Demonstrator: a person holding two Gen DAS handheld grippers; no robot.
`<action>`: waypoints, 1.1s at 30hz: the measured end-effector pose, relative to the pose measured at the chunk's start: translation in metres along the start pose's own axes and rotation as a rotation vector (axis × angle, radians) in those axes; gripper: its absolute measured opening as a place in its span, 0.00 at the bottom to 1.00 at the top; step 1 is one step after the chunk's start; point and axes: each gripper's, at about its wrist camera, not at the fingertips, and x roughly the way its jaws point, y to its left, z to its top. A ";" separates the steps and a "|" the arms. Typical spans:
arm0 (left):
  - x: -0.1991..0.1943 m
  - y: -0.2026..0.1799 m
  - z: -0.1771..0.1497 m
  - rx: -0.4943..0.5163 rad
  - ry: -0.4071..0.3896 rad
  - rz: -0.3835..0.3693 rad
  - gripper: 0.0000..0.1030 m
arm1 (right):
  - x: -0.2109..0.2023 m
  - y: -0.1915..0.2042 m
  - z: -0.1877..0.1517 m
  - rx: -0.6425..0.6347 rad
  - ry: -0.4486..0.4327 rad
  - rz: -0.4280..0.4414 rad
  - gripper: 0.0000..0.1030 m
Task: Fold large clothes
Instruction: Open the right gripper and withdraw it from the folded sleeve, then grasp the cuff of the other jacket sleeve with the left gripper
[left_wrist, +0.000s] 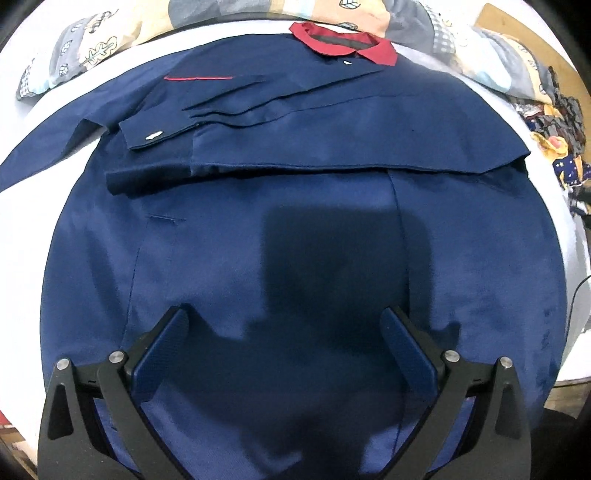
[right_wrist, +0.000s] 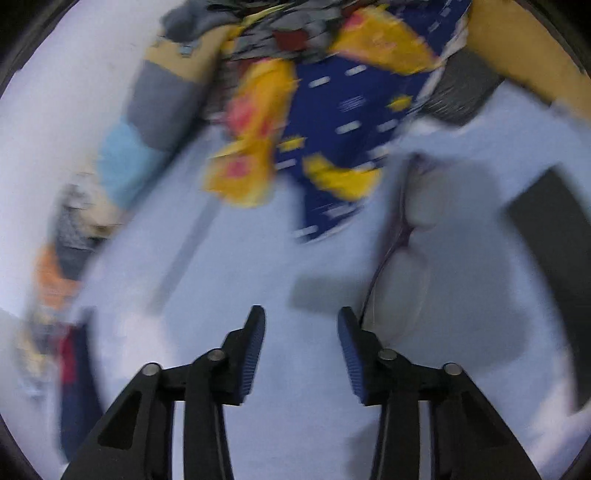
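- We see a white sheet (left_wrist: 66, 158) covering the work surface in both views; it looks like a bed, though we can't confirm that.
- Navy garment (left_wrist: 295, 229) lies flat on the sheet and fills most of the left wrist view. No brand, label or readable writing anywhere on it.
- One side of the garment is folded across the body, its lower edge running straight across (roughly mid-frame).
- A sleeve (left_wrist: 207, 110) lies across the folded part, its cuff (left_wrist: 155, 134) carrying a pale button.
- Patterned pillows (left_wrist: 85, 48) sit beyond the garment, along the far edge of the sheet.
- Yellow and blue patterned clothes (right_wrist: 325, 122) are heaped on the sheet in the right wrist view, which is heavily motion-blurred.
- Red collar (left_wrist: 343, 42) at the far end, and a thin red stripe (left_wrist: 197, 78) on the chest.
- Left gripper (left_wrist: 284, 321): jaws spread wide, nothing between them, poised above the garment's near half; we can't tell if the tips touch the cloth.
- Right gripper (right_wrist: 301, 317): jaws apart, holding nothing, over bare sheet; only a blurred sliver of navy and red shows at that frame's left edge, well apart from the fingers.
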 end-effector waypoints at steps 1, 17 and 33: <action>0.003 -0.005 0.005 -0.002 -0.001 -0.007 1.00 | -0.002 -0.007 0.006 -0.012 -0.022 -0.058 0.33; -0.035 0.017 0.025 -0.053 -0.170 -0.053 1.00 | -0.090 -0.031 -0.003 0.066 -0.209 0.198 0.38; -0.047 0.209 0.041 -0.574 -0.269 -0.054 1.00 | -0.064 0.398 -0.276 -0.550 0.153 0.536 0.43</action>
